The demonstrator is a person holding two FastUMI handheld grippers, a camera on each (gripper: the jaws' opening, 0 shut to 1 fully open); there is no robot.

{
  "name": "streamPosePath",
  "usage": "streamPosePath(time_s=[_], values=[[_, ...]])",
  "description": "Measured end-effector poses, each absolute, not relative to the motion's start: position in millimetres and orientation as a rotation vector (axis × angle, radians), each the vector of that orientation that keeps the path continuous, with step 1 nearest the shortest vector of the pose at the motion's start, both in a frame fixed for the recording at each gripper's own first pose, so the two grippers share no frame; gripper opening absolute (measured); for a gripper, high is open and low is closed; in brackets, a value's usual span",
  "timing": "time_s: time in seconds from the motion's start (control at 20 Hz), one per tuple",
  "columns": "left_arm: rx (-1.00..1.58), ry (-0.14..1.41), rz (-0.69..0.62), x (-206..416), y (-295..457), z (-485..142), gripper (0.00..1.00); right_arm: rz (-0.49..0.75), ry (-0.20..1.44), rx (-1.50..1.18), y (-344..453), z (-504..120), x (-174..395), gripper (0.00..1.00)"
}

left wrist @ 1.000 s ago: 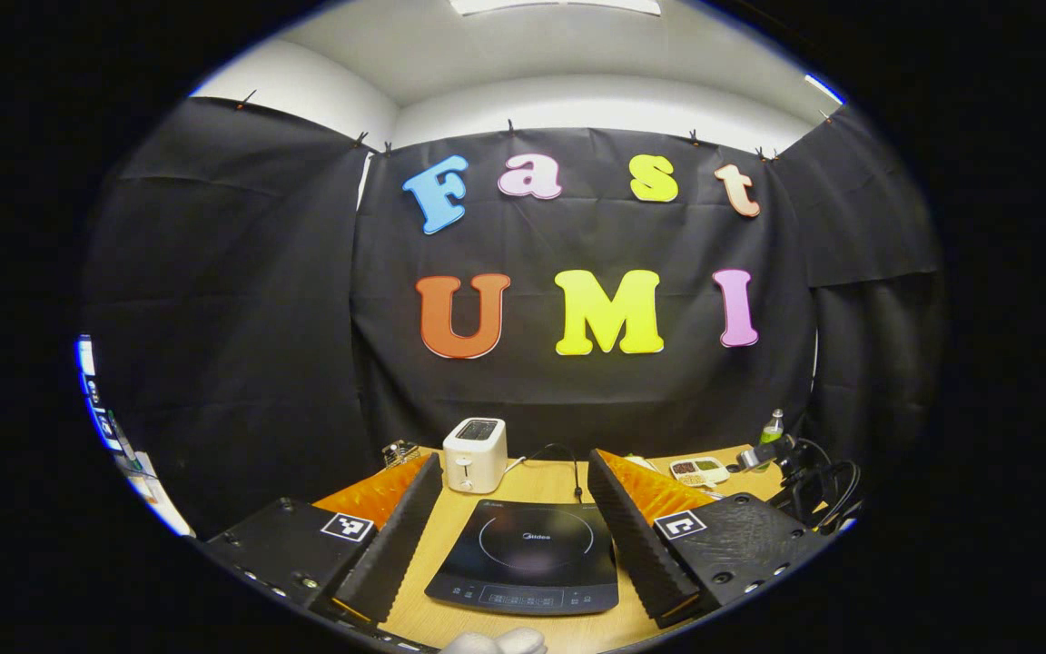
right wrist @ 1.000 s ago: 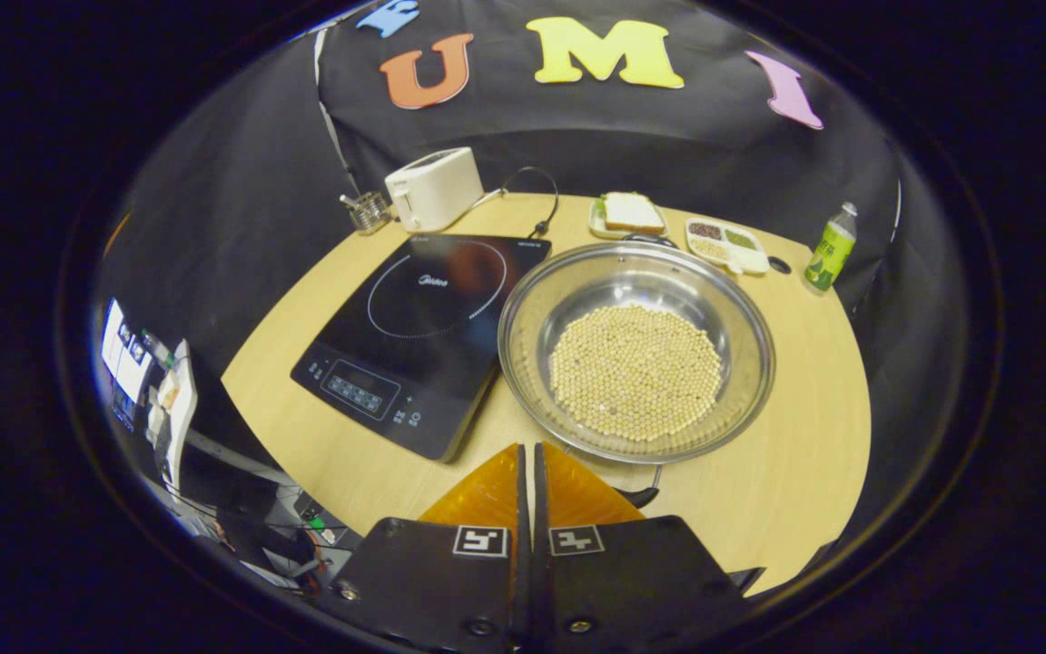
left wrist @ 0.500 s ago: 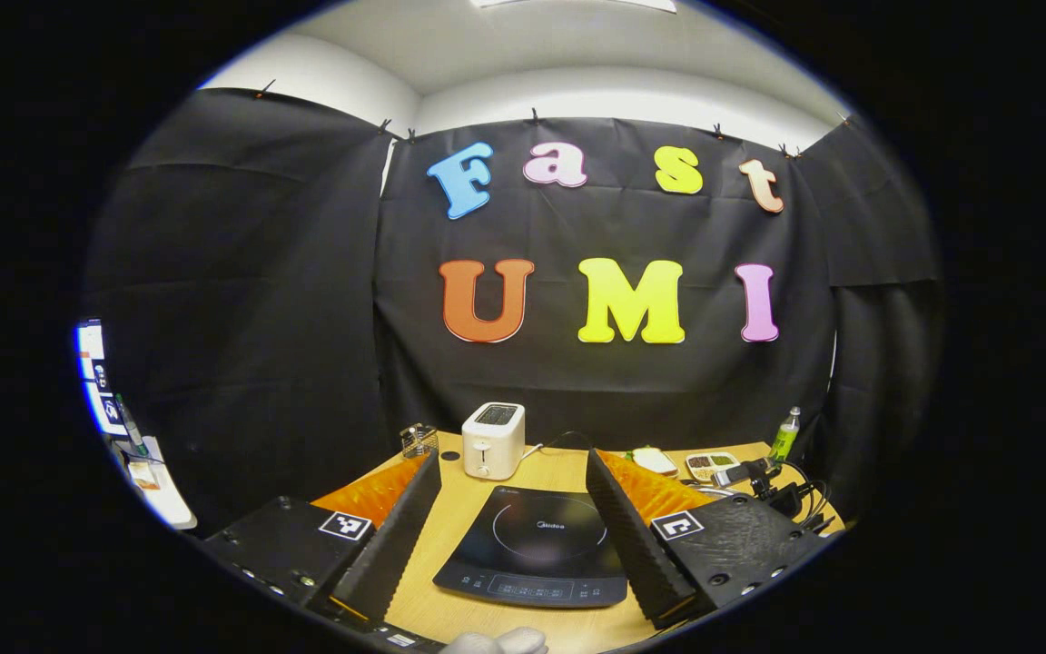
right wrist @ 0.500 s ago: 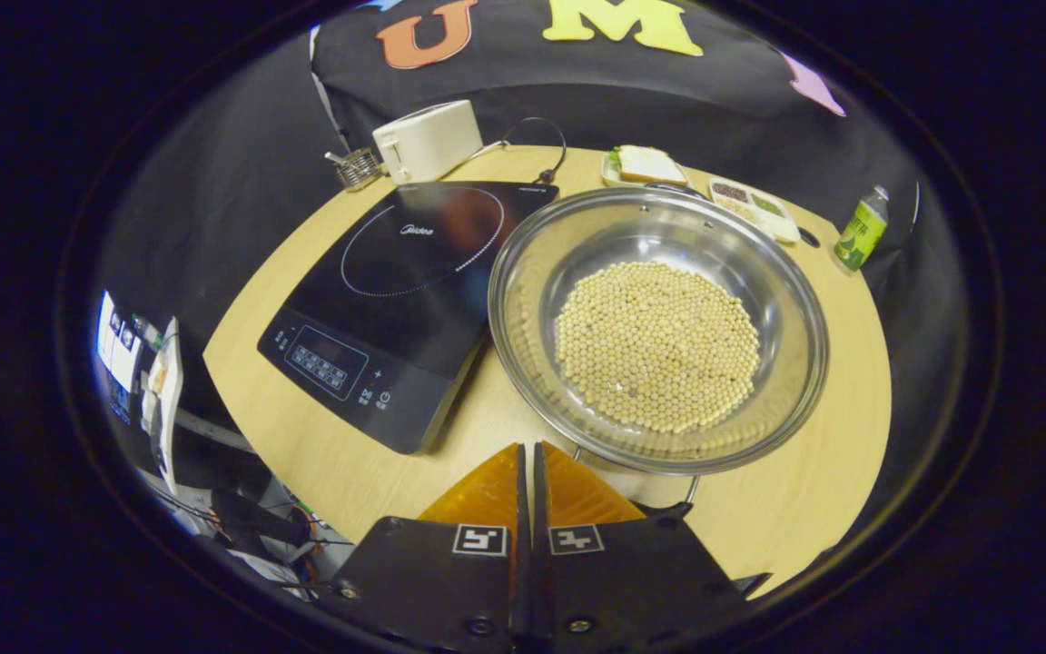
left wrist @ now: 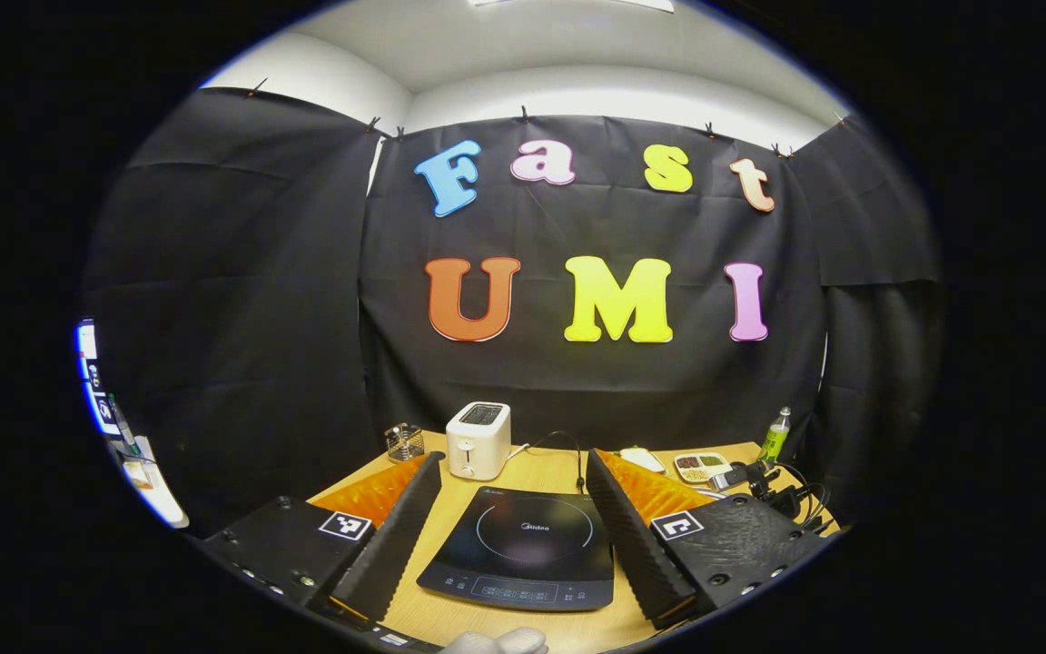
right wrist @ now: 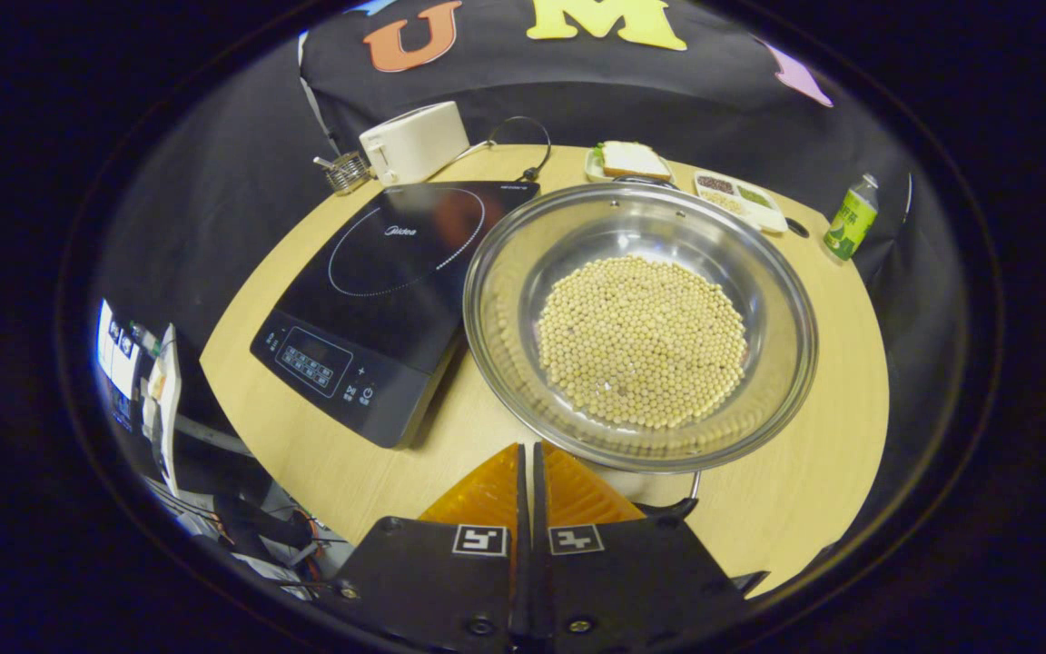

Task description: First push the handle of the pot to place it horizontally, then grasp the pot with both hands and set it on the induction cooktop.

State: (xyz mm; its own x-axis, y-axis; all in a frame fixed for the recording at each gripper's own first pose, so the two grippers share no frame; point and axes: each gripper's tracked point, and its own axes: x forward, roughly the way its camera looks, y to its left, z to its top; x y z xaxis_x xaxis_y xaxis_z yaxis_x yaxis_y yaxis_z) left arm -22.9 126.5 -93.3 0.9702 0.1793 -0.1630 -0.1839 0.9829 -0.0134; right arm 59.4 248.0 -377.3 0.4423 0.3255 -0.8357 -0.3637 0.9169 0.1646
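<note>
Steel pot (right wrist: pixel 641 327) of beans, just beside black cooktop (right wrist: pixel 378 300)

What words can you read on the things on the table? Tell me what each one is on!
"Midea": on the black cooktop, near its ring.
Cooktop button signs: too small to read.
Green bottle: its label is too small and blurred to read.
Toaster: no words to be seen.
Black-and-white square tags on the right gripper: patterns, not words.
</note>
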Motion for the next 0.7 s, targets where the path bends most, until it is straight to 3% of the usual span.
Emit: streamPosePath(time_s=[0.7], values=[[-0.025, 0.172, 0.137, -10, 104, -98, 0.96, 0.283, 1.063, 0.012, 167, -398, 53, 0.01]])
